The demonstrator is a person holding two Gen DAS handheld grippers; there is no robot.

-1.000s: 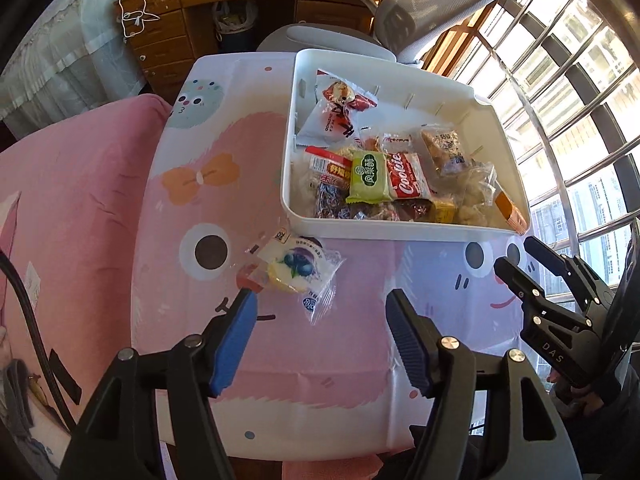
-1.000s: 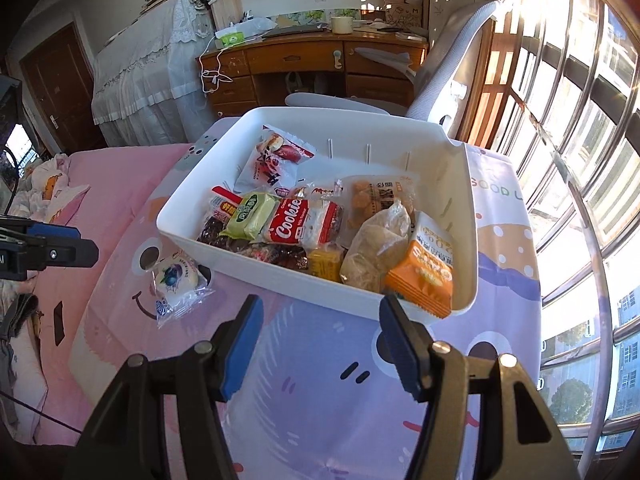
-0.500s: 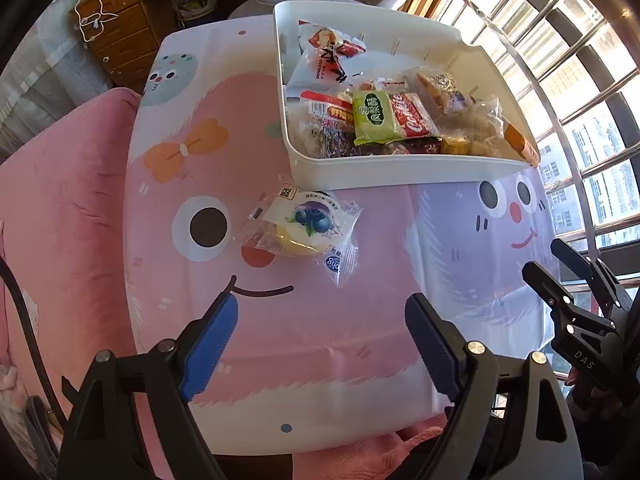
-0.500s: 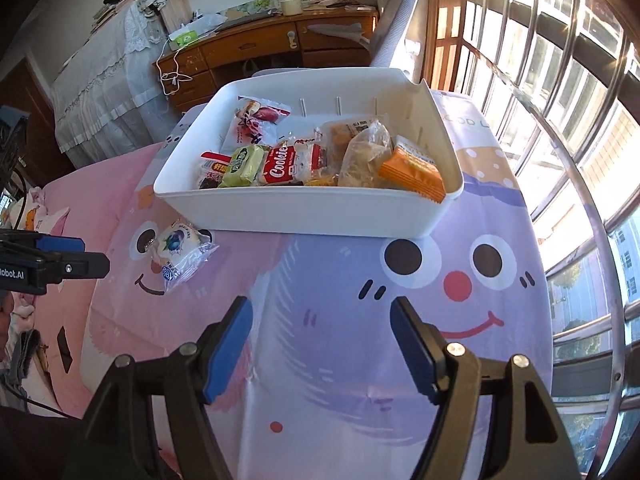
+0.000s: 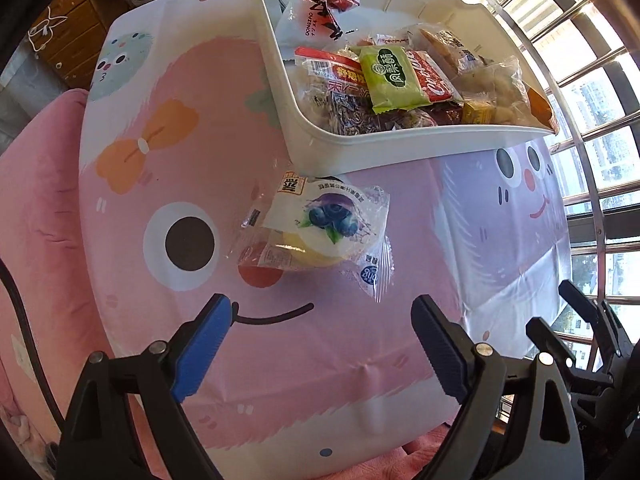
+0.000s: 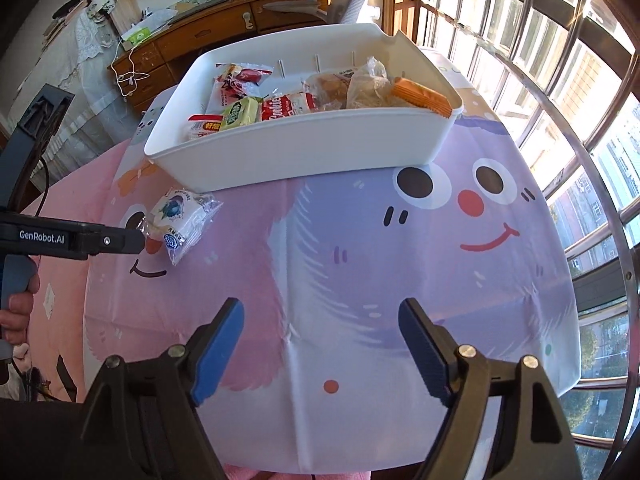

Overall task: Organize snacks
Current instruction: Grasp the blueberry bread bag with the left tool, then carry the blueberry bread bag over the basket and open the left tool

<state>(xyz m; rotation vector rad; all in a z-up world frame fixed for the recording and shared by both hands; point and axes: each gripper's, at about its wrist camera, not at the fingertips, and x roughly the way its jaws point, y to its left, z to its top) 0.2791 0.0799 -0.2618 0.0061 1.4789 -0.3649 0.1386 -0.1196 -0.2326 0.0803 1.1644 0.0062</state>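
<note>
- blueberry snack pack [image 5: 320,224] sits on the cartoon tablecloth [image 5: 160,160], just beside the white bin [image 5: 360,148] of snacks
- left gripper [image 5: 320,344] jaws have just been opening, nothing between them
- right gripper [image 6: 320,344] likewise spread wide and empty

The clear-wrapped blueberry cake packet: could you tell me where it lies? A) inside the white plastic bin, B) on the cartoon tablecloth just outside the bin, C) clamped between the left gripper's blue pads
B: the clear-wrapped blueberry cake packet lies on the cartoon tablecloth, beside the white plastic bin.
</note>
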